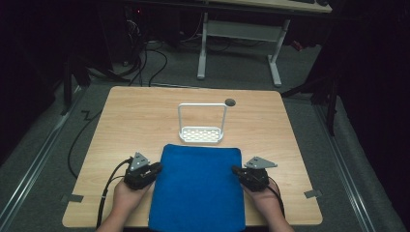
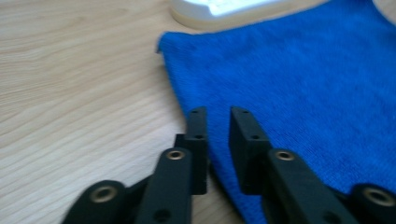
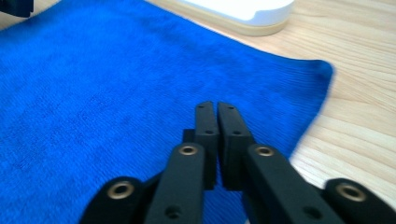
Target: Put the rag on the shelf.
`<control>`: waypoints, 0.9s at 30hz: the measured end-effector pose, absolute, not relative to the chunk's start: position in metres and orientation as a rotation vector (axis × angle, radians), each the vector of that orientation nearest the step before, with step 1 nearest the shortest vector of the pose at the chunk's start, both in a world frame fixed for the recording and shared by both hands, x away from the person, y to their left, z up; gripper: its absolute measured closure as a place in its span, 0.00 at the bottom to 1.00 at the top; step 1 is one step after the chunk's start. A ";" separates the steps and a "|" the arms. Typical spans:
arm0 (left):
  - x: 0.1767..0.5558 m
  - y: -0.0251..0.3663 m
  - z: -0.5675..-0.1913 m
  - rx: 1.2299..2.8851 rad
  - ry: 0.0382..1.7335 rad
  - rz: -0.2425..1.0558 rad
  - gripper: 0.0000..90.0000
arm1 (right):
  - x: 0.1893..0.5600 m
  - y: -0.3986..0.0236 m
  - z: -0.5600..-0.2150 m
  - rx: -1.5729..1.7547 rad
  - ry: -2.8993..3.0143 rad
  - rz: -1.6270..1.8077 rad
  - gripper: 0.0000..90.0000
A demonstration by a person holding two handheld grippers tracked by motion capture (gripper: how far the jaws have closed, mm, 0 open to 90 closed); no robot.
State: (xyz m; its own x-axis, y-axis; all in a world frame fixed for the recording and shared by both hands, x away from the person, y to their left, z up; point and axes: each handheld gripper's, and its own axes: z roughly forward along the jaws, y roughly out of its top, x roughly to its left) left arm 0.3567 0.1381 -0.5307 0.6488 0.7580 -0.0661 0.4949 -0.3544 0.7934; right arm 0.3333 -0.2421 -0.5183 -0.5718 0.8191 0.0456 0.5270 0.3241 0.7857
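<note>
1. We find the left gripper (image 1: 155,168) held low in the left hand (image 1: 126,194), jaws slightly parted.
2. We find the right gripper (image 1: 236,169) in the right hand (image 1: 263,195), jaws closed together, empty.

The high view looks forward and down from the near side over the whole surface (image 1: 135,111); each gripper view sits low and close, facing inward across the blue cloth (image 1: 196,188) edge; all three share the cloth and the white rack (image 1: 201,133).

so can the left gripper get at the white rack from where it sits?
Probably yes. The left gripper sits at the blue cloth's left edge, and the white rack stands just beyond the cloth's far edge, with bare table in between and nothing in the way.
</note>
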 end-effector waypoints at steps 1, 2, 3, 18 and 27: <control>0.356 0.134 -0.532 2.055 0.965 0.400 0.95 | 0.335 -0.237 -0.520 1.192 2.252 1.097 1.00; 0.355 0.128 -0.534 2.095 0.948 0.399 0.96 | 0.336 -0.234 -0.521 1.199 2.266 1.083 1.00; 0.354 0.126 -0.535 2.104 0.932 0.413 0.97 | 0.338 -0.229 -0.525 1.195 2.293 1.046 1.00; 0.323 0.128 -0.531 2.177 0.822 0.321 0.94 | 0.323 -0.237 -0.528 1.181 2.357 1.040 1.00; 0.320 0.131 -0.528 2.154 0.836 0.341 0.81 | 0.314 -0.241 -0.523 1.181 2.337 1.086 0.93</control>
State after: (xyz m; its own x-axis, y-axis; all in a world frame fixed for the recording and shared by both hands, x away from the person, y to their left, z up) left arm 0.3202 0.1312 -0.5283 0.7470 0.6641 -0.0309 0.4537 -0.4752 0.7539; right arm 0.3141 -0.2415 -0.5230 -0.6143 0.7866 0.0625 0.5552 0.3746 0.7426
